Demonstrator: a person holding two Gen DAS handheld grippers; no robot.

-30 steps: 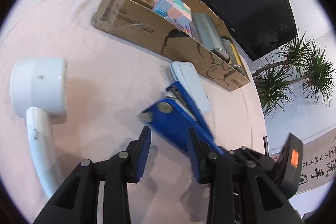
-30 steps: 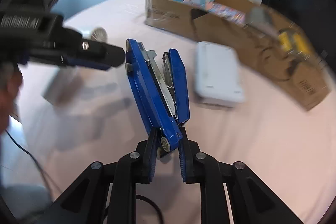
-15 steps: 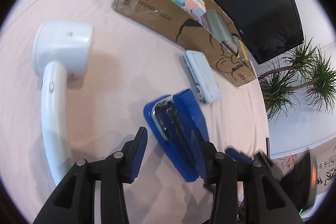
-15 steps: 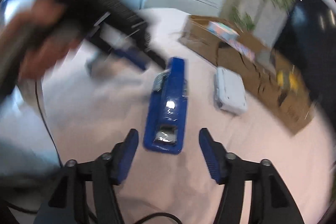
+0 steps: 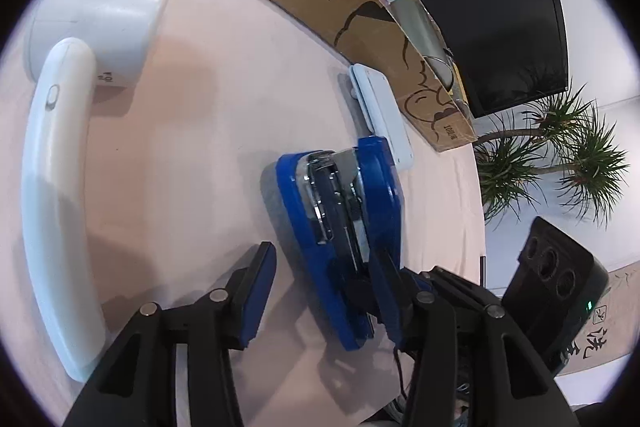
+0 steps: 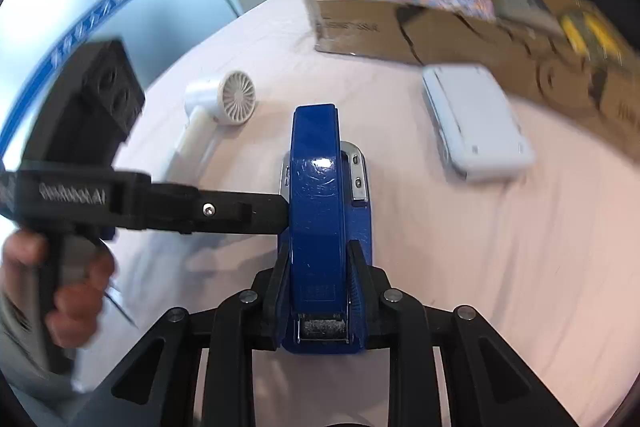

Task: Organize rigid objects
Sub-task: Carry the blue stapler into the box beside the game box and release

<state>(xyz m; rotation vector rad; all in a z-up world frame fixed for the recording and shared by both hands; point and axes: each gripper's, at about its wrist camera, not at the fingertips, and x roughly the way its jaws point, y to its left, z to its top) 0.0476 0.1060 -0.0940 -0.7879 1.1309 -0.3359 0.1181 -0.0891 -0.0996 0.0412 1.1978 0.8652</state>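
Your right gripper (image 6: 316, 291) is closing on the blue stapler (image 6: 326, 227) at centre frame; your left gripper (image 5: 320, 291) is opening around it. The hair dryer (image 6: 218, 107) and white case (image 6: 476, 119) remain outside the cardboard box (image 6: 460, 23).

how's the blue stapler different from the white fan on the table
The stapler is deep blue with metal parts; the fan is all white. The stapler sits between the right gripper's closing jaws; the fan lies untouched, off to the side. The stapler is a blocky wedge; the fan has a round grilled head on a long curved handle. Both rest on the pink table, outside the box.
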